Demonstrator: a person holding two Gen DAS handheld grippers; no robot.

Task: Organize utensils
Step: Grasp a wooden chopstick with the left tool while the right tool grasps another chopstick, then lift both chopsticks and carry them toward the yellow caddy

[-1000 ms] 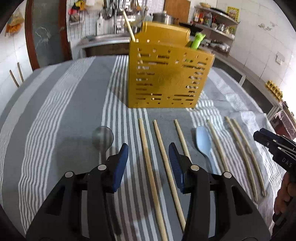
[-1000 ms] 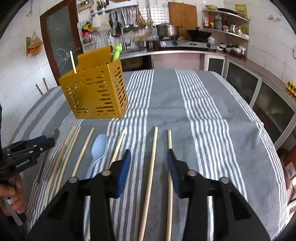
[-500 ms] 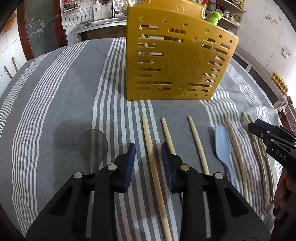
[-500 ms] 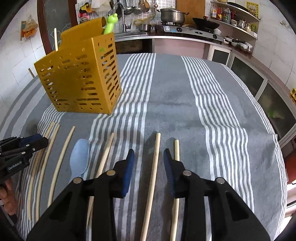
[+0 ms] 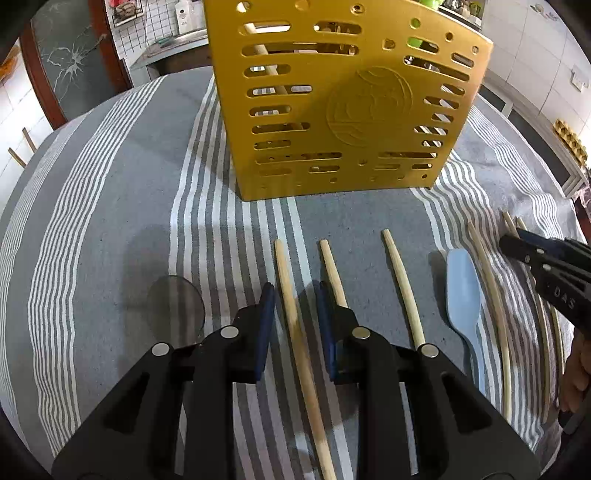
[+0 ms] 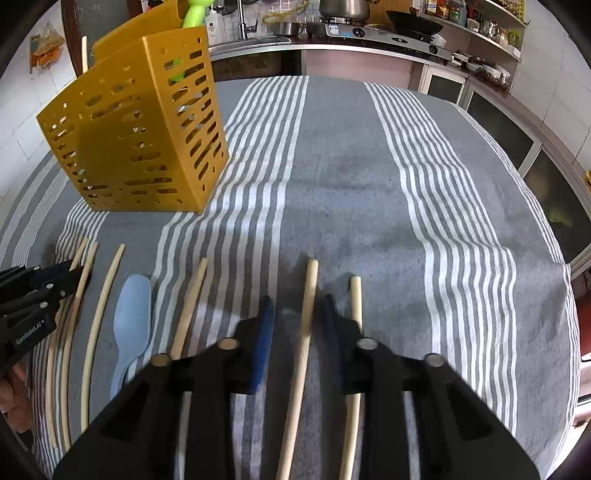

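1. while both grippers sit low over the striped cloth (image 6: 332, 155), each one straddles a chopstick with its jaws parted and not clamping.
2. left gripper (image 5: 294, 295): blue pads either side of a wooden chopstick (image 5: 295, 332), gaps visible on both sides, so released.
3. right gripper (image 6: 295, 306): same setup around another chopstick (image 6: 303, 332); pads close to it, contact not clear, no grip seen.
4. the rest of the utensils lie in a rough row on the cloth: more chopsticks, a light blue spoon (image 5: 463, 295), thin curved sticks (image 6: 96, 314) at the row's end.
5. a metal spoon (image 5: 177, 310) lies just left of the left gripper, bowl showing, handle hidden under the tool.
6. yellow slotted holder (image 5: 343, 103) stands upright beyond the row, apart from it. 1 chopstick (image 5: 264, 59) and a green-handled item (image 6: 192, 14) stand inside it.
7. kitchen counter with a stove (image 6: 388, 33) runs behind the table.
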